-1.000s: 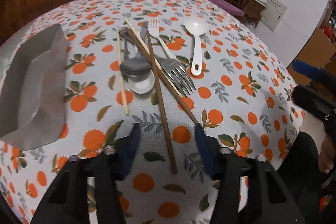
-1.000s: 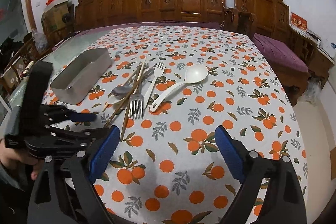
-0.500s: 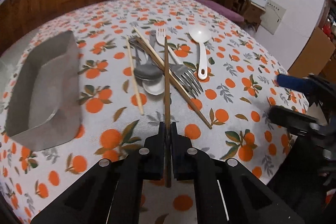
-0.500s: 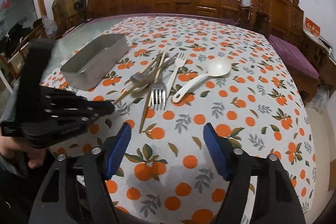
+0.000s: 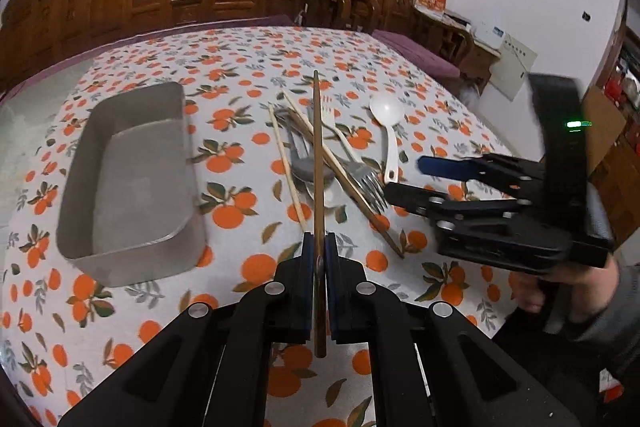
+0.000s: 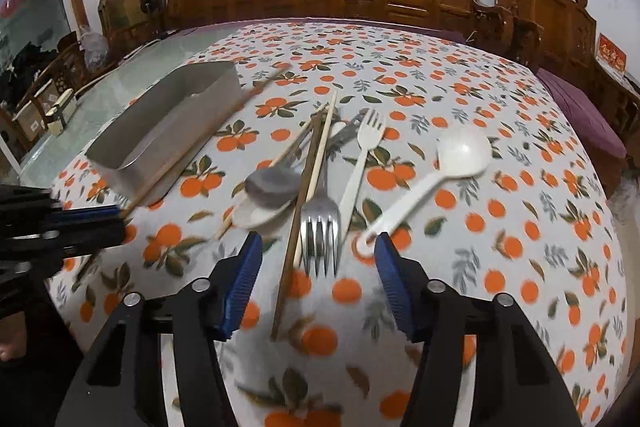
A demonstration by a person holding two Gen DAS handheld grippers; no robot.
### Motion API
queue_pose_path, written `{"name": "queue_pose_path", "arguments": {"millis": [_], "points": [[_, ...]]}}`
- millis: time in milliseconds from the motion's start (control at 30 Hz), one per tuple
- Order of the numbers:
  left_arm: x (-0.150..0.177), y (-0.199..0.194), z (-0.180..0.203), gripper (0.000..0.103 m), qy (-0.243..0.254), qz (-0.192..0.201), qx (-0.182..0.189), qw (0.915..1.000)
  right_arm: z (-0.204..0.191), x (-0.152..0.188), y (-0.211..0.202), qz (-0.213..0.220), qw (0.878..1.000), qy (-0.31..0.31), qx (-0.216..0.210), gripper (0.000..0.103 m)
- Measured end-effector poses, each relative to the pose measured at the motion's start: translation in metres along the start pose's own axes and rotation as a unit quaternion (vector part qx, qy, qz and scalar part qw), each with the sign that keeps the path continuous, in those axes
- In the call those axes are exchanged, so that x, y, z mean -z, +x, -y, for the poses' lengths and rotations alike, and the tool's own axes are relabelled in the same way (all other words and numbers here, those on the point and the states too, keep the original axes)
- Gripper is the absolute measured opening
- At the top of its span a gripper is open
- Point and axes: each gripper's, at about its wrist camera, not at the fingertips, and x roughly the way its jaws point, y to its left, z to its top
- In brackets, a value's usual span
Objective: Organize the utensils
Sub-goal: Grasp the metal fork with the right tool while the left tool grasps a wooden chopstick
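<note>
With the left gripper (image 5: 319, 259) clamped on a dark chopstick (image 5: 317, 155) lifted off the pile, carry it level over the metal tray (image 5: 120, 223) before letting go, while the right gripper (image 6: 318, 259), jaws closing around nothing yet, lines up on the steel fork (image 6: 320, 223).

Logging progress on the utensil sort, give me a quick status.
Left gripper shut on dark chopstick. Right gripper closing, nothing gripped, over metal fork. Metal tray empty. Nothing blocking.
</note>
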Motion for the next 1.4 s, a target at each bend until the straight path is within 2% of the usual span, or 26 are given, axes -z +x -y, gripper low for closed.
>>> {"name": "queue_pose_path", "arguments": {"millis": [100,167,433,567,633,767,833,933,1067,1100,1133,1167,1300,1400], "points": [[-0.002,-0.008,-0.004,0.004,-0.004,0.008,-0.001,1.0,-0.001,-0.01,0.015,-0.008,1.0,-0.011,0.004,0.05],[-0.004,-0.012,-0.006,0.004,-0.006,0.012,-0.001,0.9999,-0.004,-0.014,0.026,-0.017,1.0,-0.025,0.007,0.039],[-0.007,-0.018,-0.004,0.004,-0.006,0.018,0.0,0.9998,-0.017,-0.016,0.044,-0.042,0.994,-0.083,0.051,0.031],[-0.006,-0.018,-0.005,0.004,-0.007,0.016,0.0,0.9998,-0.011,-0.018,0.041,-0.042,0.995,-0.071,0.061,0.028],[-0.007,-0.019,-0.005,0.004,-0.007,0.016,0.001,0.9998,-0.005,-0.018,0.04,-0.042,0.995,-0.061,0.061,0.017],[-0.007,-0.019,-0.005,0.004,-0.005,0.018,0.0,0.9998,-0.003,-0.019,0.038,-0.04,0.996,-0.052,0.052,0.009],[-0.007,-0.02,-0.004,0.004,-0.005,0.017,0.0,0.9998,-0.002,-0.02,0.038,-0.037,0.996,-0.055,0.06,0.002],[-0.007,-0.02,-0.004,0.004,-0.004,0.017,0.0,0.9998,-0.001,-0.022,0.04,-0.035,0.995,-0.058,0.071,0.002],[-0.007,-0.02,-0.006,0.004,-0.003,0.018,-0.001,0.9998,0.003,-0.023,0.038,-0.029,0.997,-0.06,0.051,0.005],[-0.007,-0.02,-0.006,0.004,-0.004,0.018,-0.002,0.9998,0.003,-0.023,0.038,-0.029,0.997,-0.06,0.045,0.017],[-0.007,-0.02,-0.006,0.004,-0.004,0.018,-0.002,0.9998,0.002,-0.023,0.038,-0.03,0.997,-0.061,0.037,0.034],[-0.007,-0.02,-0.006,0.004,-0.004,0.018,-0.001,0.9998,0.001,-0.023,0.039,-0.032,0.997,-0.063,0.033,0.04],[-0.006,-0.021,-0.004,0.004,-0.001,0.019,-0.001,0.9998,-0.007,-0.022,0.049,-0.047,0.994,-0.086,0.05,0.043],[-0.005,-0.02,-0.005,0.004,0.0,0.018,-0.003,0.9998,-0.009,-0.024,0.053,-0.05,0.992,-0.099,0.054,0.041]]}}
